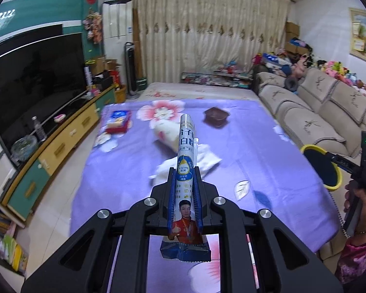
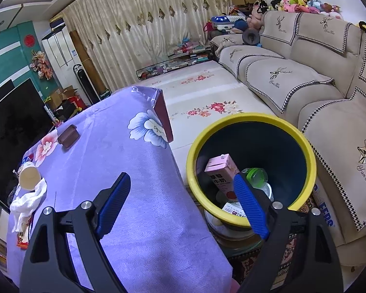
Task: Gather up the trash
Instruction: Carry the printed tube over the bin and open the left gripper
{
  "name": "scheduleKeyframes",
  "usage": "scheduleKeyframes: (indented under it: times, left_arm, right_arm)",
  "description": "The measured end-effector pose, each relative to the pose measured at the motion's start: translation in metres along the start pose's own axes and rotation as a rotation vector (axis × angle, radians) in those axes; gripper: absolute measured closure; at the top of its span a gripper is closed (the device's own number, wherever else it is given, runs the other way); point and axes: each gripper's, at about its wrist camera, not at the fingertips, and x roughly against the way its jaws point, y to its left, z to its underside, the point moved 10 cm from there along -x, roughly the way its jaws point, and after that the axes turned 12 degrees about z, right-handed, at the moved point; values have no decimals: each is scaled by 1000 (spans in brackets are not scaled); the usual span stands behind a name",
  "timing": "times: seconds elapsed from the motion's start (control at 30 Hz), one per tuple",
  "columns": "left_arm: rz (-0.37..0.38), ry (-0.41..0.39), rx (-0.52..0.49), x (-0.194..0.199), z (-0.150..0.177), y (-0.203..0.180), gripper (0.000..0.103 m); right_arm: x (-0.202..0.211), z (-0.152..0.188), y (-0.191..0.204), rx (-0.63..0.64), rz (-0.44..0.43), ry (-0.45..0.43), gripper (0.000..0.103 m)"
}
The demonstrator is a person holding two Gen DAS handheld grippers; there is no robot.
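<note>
On the purple-clothed surface (image 1: 124,171) lie a crumpled tissue (image 1: 197,161), a paper cup (image 1: 164,131) on its side, a brown tray (image 1: 216,116) and a blue-red packet (image 1: 118,120). The left gripper (image 1: 185,188) has its jaws clamped on a tall sachet (image 1: 186,171), held upright above the cloth. The right gripper (image 2: 180,205) hangs with jaws wide apart and empty, between the surface edge and the yellow-rimmed bin (image 2: 310,171), where a pink carton (image 2: 220,173) lies. The bin's bottom is partly hidden.

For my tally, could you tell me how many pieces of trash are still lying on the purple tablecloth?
5 visible: a paper cup, a white tissue, a brown tub, a blue packet, a red wrapper. More may be hidden.
</note>
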Motion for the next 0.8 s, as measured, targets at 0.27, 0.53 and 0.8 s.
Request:
scheduleKeyframes:
  times: [0.27, 0.53, 0.8]
  left_arm:
    - [190, 40, -64, -55, -18, -74, 89]
    - [387, 104, -192, -126, -34, -194, 89]
    - [539, 204, -323, -200, -34, -316, 89]
  right_arm:
    - [13, -8, -40, -52, 42, -28, 21]
    - [15, -13, -100, -124, 135, -47, 21]
    - [7, -12, -147, -182, 203, -40, 21]
